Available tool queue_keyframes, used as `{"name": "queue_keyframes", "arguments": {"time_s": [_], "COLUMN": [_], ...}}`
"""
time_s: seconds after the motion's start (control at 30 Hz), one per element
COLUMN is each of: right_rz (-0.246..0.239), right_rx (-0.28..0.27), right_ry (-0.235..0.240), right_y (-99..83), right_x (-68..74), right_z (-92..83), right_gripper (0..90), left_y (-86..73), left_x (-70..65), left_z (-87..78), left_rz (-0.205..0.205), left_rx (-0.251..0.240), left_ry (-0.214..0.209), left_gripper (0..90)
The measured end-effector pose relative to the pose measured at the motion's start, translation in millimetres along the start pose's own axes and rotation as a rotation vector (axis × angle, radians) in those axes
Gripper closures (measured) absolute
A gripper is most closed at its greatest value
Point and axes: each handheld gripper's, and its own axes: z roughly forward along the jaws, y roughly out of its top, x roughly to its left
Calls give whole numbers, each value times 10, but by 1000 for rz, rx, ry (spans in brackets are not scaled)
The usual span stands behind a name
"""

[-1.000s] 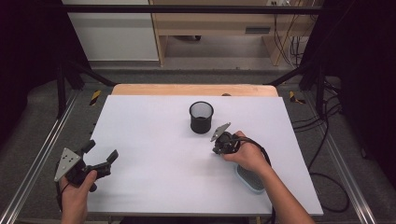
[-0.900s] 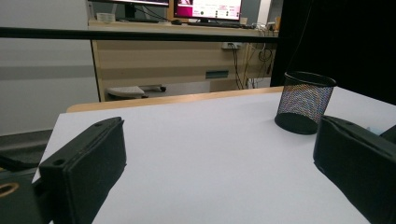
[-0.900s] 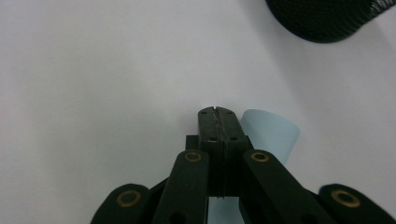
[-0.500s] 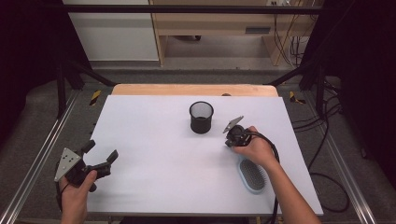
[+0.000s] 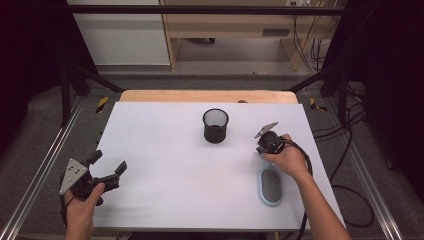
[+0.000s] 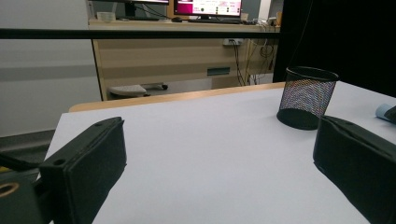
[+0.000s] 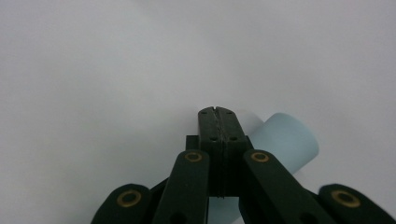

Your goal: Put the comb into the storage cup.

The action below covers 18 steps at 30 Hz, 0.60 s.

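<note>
The left gripper (image 5: 106, 172) is held at the lower left of the high view, just over the near left corner of the white table (image 5: 165, 150), with its jaws set wide apart and nothing between them. In the left gripper view the two black jaws stand at the lower left and lower right of the frame, and bare table is seen between them. A black mesh cup (image 5: 215, 125) is seen upright at the centre of the high view; in the left gripper view it appears at the right (image 6: 307, 97). Right of the cup, the right gripper (image 5: 264, 145) is held with its jaws pressed together on nothing. A light blue brush (image 5: 270, 183) lies flat at the lower right, its handle end just beside that gripper. In the right gripper view the rounded handle end (image 7: 287, 140) shows just behind the closed jaws.
</note>
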Motion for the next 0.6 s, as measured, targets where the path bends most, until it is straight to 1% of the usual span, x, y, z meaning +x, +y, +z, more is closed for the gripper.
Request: {"name": "queue_keyframes", "arguments": {"time_s": [0.1,0.17,0.3,0.4,0.43,0.47,0.5,0.57,0.6], "right_rz": [23,43,65,79,79,87,92,96,96], "right_rx": [6,5,0,-5,-5,-11,-13,-8,-8], "right_ry": [-36,-49,-70,-78,-78,-80,-80,-84,-84], "right_y": [-93,-167,-320,-408,-408,-471,-491,-548,-548], "right_x": [-84,-142,-221,-242,-242,-262,-268,-287,-287], "right_z": [-35,-71,-130,-179,-179,-221,-234,-264,-264], "right_gripper": [900,900,900,900,900,900,900,900,900], "left_y": [-1,-3,1,1,1,1,-1,-1,-2], "left_x": [1,0,-4,-2,-1,1,2,1,1], "left_z": [1,3,0,-2,-4,-6,-10,-11,-11], "left_rz": [0,2,11,12,11,11,11,11,12], "left_rx": [1,4,5,6,5,5,6,6,6], "left_ry": [1,1,9,13,15,16,17,17,17], "left_gripper": [26,26,28,29,29,30,30,30,30]}}
